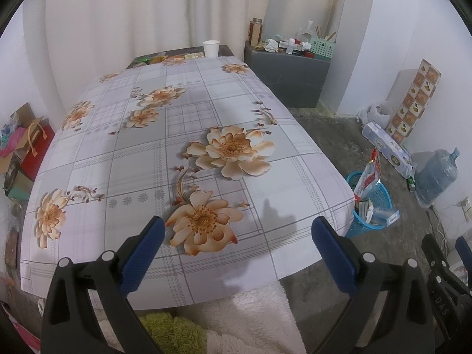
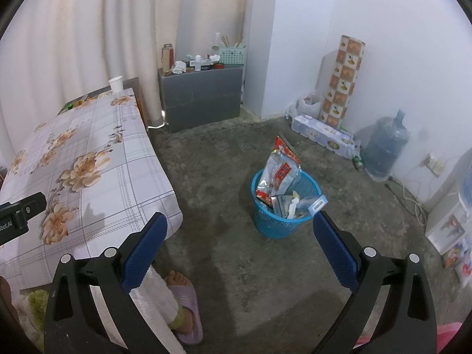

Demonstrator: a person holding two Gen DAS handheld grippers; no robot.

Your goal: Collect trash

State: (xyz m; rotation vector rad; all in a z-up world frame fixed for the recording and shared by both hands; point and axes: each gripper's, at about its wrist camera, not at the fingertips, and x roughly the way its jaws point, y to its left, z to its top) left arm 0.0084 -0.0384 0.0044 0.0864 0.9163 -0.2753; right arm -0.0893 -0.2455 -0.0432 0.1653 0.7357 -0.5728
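Long table under a grey-checked plastic cloth with orange flower print (image 1: 183, 135): near and middle surface bare, nothing left to pick there. Bare concrete floor (image 2: 236, 265) to its right. Round blue plastic mesh wastebasket (image 2: 283, 218) stands on the floor, well apart from the table edge, stuffed with trash: tall red-and-silver snack bags (image 2: 278, 174) sticking up, small white-and-blue carton (image 2: 317, 203) at the rim.

Left gripper (image 1: 237, 237) hovers over the near table end, jaws wide open, holding nothing. Right gripper (image 2: 240, 234) is out over the floor, aimed toward the basket, jaws also spread wide, empty.

Far table end: white paper cup (image 1: 211, 48) and a strip of green and yellow wrappers (image 1: 165, 58), too small to identify.

Judgement: mid-task, between drop-off and next pickup. Next move probably a long reach to the far-end litter, close on one wrapper or the cup, carry to the basket. Basket nearly full, so overflow is a risk.
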